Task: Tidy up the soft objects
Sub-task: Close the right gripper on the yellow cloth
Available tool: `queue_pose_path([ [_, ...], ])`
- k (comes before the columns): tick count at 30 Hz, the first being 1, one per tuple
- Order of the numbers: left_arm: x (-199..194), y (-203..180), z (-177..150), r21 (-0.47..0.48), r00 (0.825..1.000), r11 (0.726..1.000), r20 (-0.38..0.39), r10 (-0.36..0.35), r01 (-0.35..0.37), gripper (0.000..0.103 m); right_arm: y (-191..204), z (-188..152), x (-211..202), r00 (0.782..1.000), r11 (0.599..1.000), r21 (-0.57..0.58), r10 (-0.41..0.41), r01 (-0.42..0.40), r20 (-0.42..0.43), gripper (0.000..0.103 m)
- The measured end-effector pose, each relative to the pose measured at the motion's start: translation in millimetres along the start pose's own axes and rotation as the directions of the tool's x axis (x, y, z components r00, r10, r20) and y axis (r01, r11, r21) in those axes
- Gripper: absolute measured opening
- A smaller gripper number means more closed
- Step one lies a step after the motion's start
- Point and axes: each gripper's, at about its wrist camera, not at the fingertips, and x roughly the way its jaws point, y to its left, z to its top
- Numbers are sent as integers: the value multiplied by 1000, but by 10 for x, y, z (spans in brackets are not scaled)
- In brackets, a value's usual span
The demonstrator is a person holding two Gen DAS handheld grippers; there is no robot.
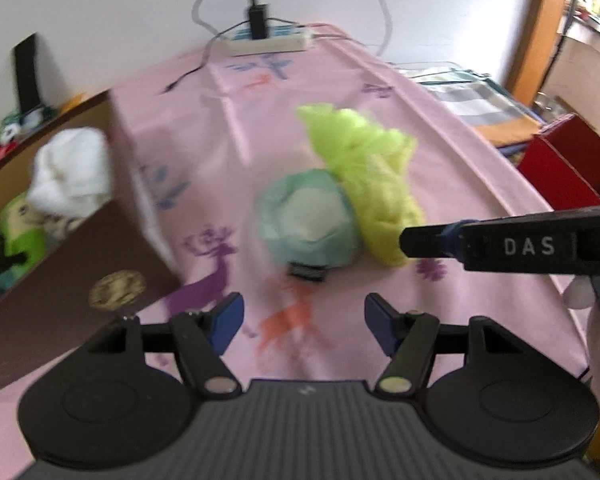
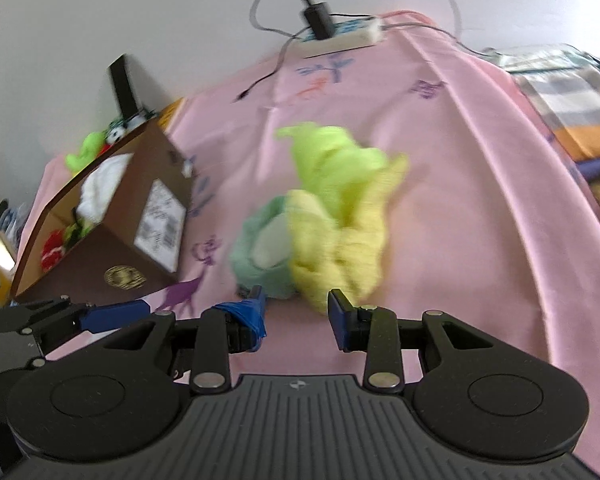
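Yellow-green netted fabric (image 1: pixel 364 176) lies crumpled in a loose, ruffled heap on the pink cloth (image 1: pixel 480 184) that covers the counter, its upper end a brighter lime and its lower folds a paler yellow; motion blur softens its edges in both views. Pressed against the heap's left side sits a rounded teal-and-white soft ball (image 1: pixel 310 226), pale mint around the rim with a whitish patch in the middle and a small dark tag showing under its near edge. Left of the ball stands a brown cardboard box (image 1: pixel 96 268) with a gold round seal on its near face and a white printed label on the side that faces the ball; inside it show a white plush piece (image 1: pixel 74 172) on top and green and red soft toys lower down. Beyond the heap, at the far end of the counter, a white power strip (image 1: pixel 268 42) carries a black charger with a cable trailing toward the box. The left gripper (image 1: pixel 304 320) hangs just short of the ball with its blue-padded jaws spread apart and nothing between them. The right gripper (image 2: pixel 296 312) sits at the near edge of the heap, jaws likewise parted, the ball and the yellow folds just ahead of the tips and not pinched.
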Motion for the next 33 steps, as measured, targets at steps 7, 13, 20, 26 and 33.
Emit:
queue_pose_path([
  [7,257,-207,122,47,997,996,18,-71,70,67,-282,72,56,1000,997,77,-9,8,8,17],
  [13,448,-353,253,95,995,992,45,-92,88,67,-403,183,177,1000,993,122,2,-2,-1,18],
  [20,666,-406,405,102,993,989,32,-115,111,67,-557,345,361,999,978,204,38,-32,-26,18],
  [26,758,-486,469,148,989,979,26,-144,138,53,-578,397,528,995,969,241,72,-55,-62,18],
  [33,826,-444,481,148,986,975,8,-166,163,50,-584,439,606,991,966,250,94,-69,-92,18],
])
